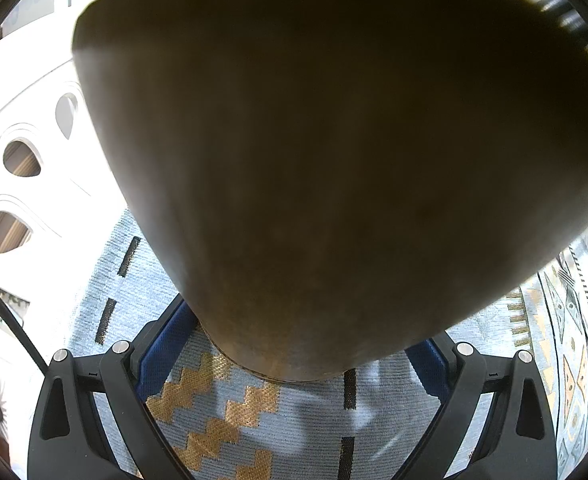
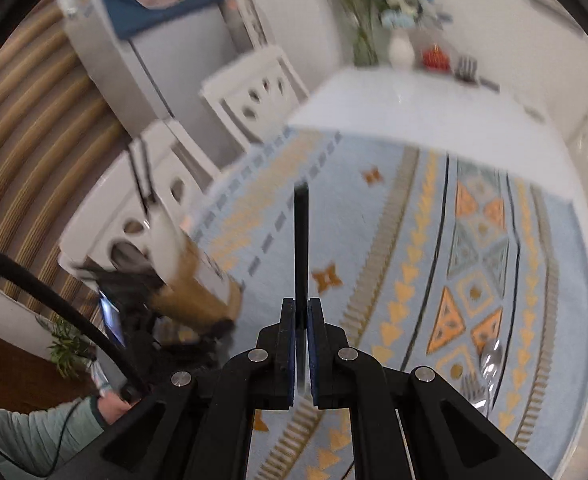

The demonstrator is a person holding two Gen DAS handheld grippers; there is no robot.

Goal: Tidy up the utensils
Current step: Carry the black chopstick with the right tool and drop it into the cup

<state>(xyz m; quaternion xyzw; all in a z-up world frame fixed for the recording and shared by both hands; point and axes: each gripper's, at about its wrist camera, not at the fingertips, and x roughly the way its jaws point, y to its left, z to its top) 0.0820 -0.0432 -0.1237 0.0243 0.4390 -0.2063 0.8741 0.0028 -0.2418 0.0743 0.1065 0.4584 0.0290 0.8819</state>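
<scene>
Utensil (image 2: 301, 248) – a thin dark-handled piece pinched upright in the right gripper (image 2: 301, 350)

Its jaws are nearly together on the handle, lifted over the patterned tablecloth (image 2: 373, 240). The left gripper (image 1: 294, 356) clasps the base of a brown holder cup (image 1: 333, 160) – contents hidden. Spoons (image 2: 489, 364) lie on the cloth at right

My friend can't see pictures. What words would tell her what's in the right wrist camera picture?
The right gripper is shut on a thin black utensil handle that sticks straight out above a blue patterned tablecloth. To the left, the other gripper holds a tan cup, and shiny cutlery lies on the cloth at right.
</scene>
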